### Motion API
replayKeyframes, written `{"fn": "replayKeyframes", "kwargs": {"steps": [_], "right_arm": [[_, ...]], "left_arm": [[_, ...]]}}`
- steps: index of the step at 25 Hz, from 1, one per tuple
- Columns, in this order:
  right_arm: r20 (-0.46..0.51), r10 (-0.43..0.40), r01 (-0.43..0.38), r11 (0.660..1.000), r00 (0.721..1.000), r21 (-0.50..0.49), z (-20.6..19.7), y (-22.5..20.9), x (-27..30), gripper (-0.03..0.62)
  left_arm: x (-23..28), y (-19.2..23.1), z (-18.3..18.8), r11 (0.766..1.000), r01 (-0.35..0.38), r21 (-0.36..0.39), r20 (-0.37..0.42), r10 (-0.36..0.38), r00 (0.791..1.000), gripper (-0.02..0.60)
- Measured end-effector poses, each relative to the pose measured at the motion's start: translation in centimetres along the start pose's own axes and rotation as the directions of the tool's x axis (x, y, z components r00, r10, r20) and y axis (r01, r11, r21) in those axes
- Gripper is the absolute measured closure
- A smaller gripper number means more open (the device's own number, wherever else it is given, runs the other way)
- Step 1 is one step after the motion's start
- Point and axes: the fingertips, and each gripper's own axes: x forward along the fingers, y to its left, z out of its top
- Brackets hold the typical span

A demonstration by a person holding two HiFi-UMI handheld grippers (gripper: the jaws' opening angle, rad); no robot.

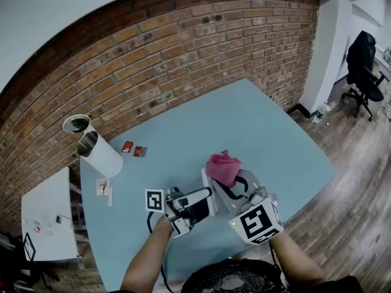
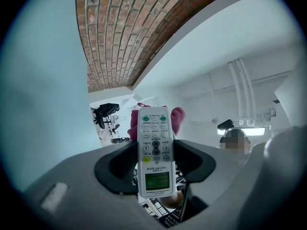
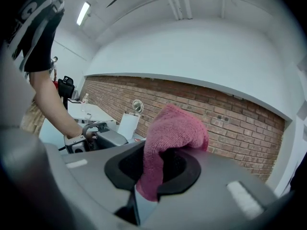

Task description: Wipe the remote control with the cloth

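Between the left gripper's [image 2: 154,161] wide-set jaws, clamped: a white remote control [image 2: 155,145], buttons and green screen facing the camera, its small print unreadable. In the right gripper's [image 3: 160,170] closed jaws, pinched: a pink cloth [image 3: 171,126], just behind the remote's top end, above the blue table [image 1: 256,127].

A brick wall [image 1: 183,47] runs behind the blue table [image 1: 256,121]. Wood floor [image 1: 357,163] lies right, with a black chair [image 1: 363,63] far right. A white side table [image 1: 43,206] stands left.
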Motion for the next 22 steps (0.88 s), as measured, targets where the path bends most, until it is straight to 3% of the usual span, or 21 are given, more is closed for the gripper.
{"fn": "replayKeyframes", "kwargs": {"steps": [15, 22], "right_arm": [[0.034, 0.027, -0.029, 0.998, 0.999, 0.058, -0.5, 0.7, 0.1, 0.531], [0.034, 0.036, -0.039, 0.996, 0.999, 0.081, -0.9, 1.0, -0.1, 0.531]], "left_arm": [[-0.3, 0.0, 4.3, 0.999, -0.014, 0.045, 0.207, 0.005, 0.978, 0.344], [-1.3, 0.3, 6.6, 0.996, -0.076, 0.056, 0.327, 0.053, 0.943, 0.344]]}}
